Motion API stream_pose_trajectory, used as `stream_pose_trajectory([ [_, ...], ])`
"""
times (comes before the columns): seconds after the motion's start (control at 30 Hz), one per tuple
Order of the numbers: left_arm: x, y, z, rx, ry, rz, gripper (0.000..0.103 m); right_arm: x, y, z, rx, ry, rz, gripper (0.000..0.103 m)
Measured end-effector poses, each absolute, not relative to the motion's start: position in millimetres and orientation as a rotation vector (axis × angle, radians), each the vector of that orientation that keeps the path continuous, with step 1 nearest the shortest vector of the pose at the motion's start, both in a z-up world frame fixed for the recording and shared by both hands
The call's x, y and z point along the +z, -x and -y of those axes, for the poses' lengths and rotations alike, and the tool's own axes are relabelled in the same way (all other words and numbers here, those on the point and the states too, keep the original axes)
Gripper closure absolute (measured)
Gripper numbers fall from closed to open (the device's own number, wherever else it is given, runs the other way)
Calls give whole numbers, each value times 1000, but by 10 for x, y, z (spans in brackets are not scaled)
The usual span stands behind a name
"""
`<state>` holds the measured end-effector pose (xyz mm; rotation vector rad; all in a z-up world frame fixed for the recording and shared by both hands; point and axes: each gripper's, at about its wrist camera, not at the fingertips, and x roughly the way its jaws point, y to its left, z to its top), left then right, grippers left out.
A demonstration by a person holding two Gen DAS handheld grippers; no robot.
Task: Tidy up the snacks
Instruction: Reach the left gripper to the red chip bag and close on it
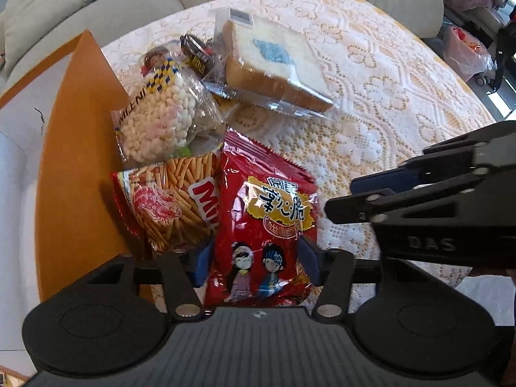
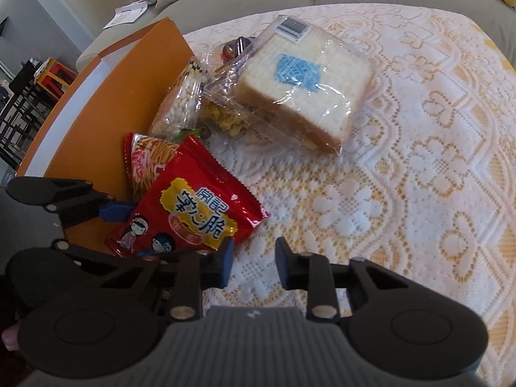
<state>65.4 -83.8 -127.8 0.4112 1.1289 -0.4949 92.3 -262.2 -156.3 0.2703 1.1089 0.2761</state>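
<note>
Both tilt steeply down over the lace-covered surface (image 2: 387, 177). Left gripper (image 1: 256, 259) jaws clamp the red snack packet (image 1: 267, 225); right gripper (image 2: 254, 266) jaws stand apart, empty, just right of it.

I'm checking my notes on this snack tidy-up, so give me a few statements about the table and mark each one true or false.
1. The red snack packet lies between the fingers of the left hand-held gripper. True.
2. The right hand-held gripper grips the wrapped bread. False: nothing is between its fingers, and the bread lies farther off on the lace tablecloth.
3. The bread wrapper carries a blue label. True.
4. The shrimp stick bag lies on top of the red packet. False: the red packet overlaps it.
5. The orange box flap stands beside the snacks. True.
</note>
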Motion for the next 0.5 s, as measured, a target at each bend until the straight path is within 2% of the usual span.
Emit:
stream_pose_trajectory([
  [0.13,-1188,-584,844,-532,-381,-1124,60,-1592,-929,2609,286,-273,-1118,83],
  [0.5,-1273,-726,860,-518,-172,-1280,57,-1646,-940,2792,244,-338,-1142,84],
])
